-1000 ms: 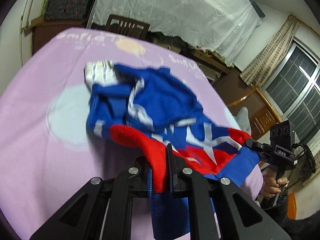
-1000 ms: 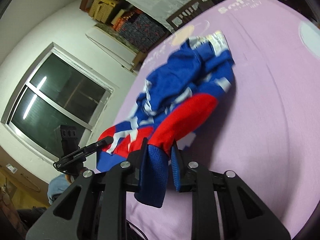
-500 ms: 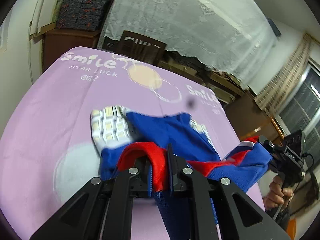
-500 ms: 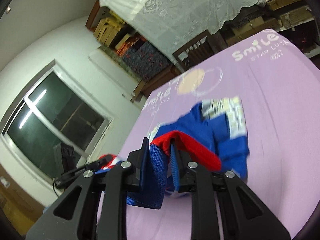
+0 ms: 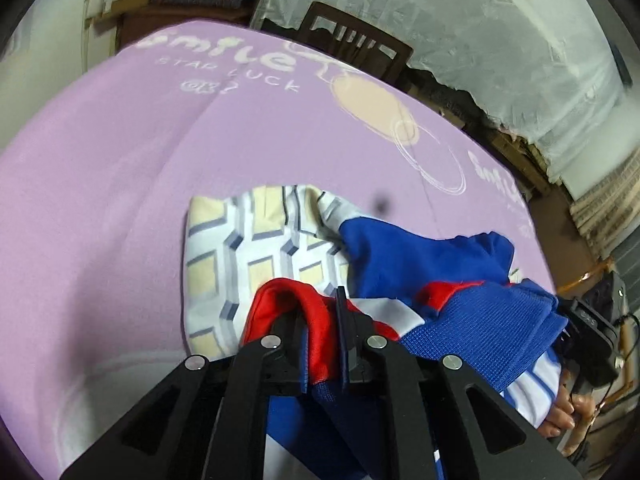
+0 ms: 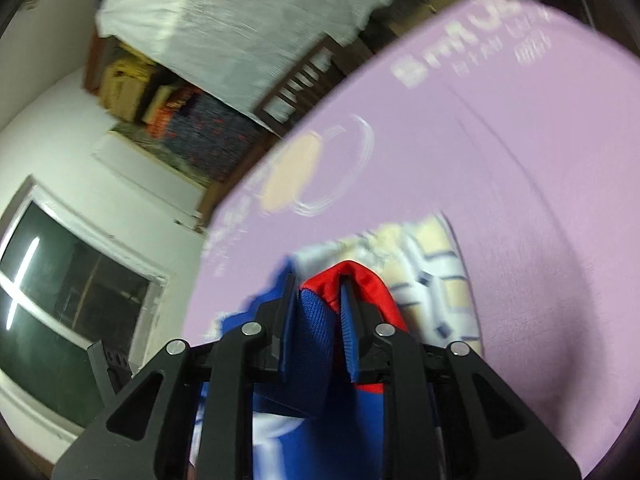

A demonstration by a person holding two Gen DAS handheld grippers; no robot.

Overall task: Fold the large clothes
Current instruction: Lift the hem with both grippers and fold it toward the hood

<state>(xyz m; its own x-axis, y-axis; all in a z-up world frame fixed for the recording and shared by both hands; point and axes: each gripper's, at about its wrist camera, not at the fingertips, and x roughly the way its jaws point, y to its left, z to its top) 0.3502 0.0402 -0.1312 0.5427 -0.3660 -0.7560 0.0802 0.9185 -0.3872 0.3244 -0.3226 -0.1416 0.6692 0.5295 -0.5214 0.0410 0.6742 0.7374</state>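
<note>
2 hand-held grippers are in use, and both are clamped on the same garment. The left hand-held gripper has its jaws closed tight on a red fold of the blue, red and white garment, with blue knit fabric hanging below the jaws. The right hand-held gripper has its jaws pinched on a thicker bunch of blue knit and red fabric of the same garment. In the left wrist view, the right hand-held gripper appears at the right edge, with a hand on its grip and the blue fabric stretched between the 2 tools.

The garment is bunched and draped from the jaws toward the near side of the bed, which is covered by a purple sheet printed with white lettering and a pale circle. Its far portion lies over the right part of a folded patterned cloth with a white, yellow and grey block print. That cloth lies flat on the sheet near the bed's middle.

Beyond the bed's far edge stands a dark wooden chair, with white lace fabric hanging behind it. The right wrist view is motion-blurred and shows a dark window on the left.
</note>
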